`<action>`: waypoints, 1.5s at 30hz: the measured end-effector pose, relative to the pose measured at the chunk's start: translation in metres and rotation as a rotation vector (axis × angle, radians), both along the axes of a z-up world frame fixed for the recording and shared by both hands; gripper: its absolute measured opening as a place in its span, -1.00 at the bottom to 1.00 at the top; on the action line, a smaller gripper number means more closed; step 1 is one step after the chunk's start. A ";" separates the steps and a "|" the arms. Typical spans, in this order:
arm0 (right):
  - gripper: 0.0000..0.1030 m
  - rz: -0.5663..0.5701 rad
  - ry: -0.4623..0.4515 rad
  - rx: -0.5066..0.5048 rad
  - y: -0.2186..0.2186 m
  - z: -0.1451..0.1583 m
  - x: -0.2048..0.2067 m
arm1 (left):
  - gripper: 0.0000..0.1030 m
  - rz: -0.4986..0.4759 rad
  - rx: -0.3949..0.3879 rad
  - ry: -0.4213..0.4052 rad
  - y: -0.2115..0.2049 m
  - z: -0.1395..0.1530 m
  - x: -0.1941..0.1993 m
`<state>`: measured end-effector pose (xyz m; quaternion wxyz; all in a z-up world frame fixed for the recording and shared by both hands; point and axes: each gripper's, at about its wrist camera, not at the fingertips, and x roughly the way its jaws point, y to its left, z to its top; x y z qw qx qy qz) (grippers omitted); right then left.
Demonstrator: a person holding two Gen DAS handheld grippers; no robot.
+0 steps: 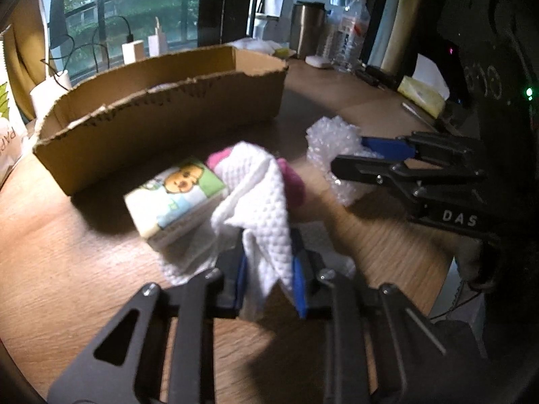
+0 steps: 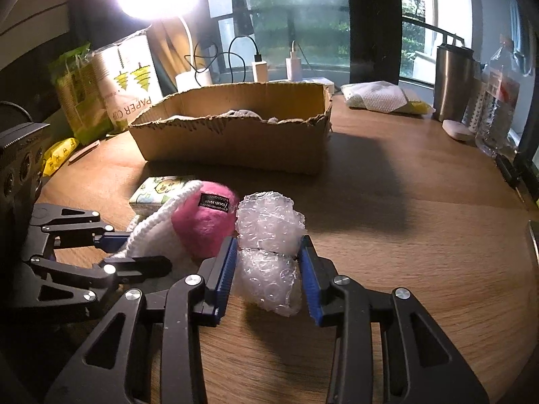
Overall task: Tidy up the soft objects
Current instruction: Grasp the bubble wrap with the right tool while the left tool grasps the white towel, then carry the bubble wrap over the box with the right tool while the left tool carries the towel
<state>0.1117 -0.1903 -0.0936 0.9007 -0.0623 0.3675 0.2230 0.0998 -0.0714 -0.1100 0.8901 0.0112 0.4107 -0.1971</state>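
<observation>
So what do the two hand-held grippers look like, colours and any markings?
Both look alike. The left hand-held gripper and right hand-held gripper have matte black linkage arms with triangular cutouts, silver screw heads and ribbed blue pads. White letters "DAS" mark the right one's body. No sleeves or hands are visible.

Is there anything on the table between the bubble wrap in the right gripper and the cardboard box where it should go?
Nothing visible blocks it. The right gripper is shut on the bubble wrap, and only bare table lies between it and the box. The pink ball sits beside it to the left, off the path.
</observation>
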 end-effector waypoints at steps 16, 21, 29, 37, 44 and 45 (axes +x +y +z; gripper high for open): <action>-0.24 0.008 -0.059 0.002 0.004 0.021 -0.004 | -0.58 0.062 -0.042 -0.111 0.025 0.040 -0.011; -0.24 0.014 -0.084 0.002 0.007 0.029 -0.003 | -0.58 0.104 -0.073 -0.141 0.036 0.053 -0.007; -0.24 0.014 -0.132 0.025 0.012 0.045 0.004 | -0.58 0.161 -0.092 -0.219 0.054 0.075 0.002; -0.24 0.033 -0.186 0.039 0.021 0.063 0.015 | -0.58 0.202 -0.100 -0.303 0.069 0.097 0.010; -0.24 0.047 -0.227 0.038 0.028 0.075 0.028 | -0.58 0.224 -0.111 -0.353 0.075 0.109 0.022; -0.24 0.049 -0.231 0.038 0.029 0.076 0.030 | -0.58 0.225 -0.112 -0.358 0.075 0.110 0.024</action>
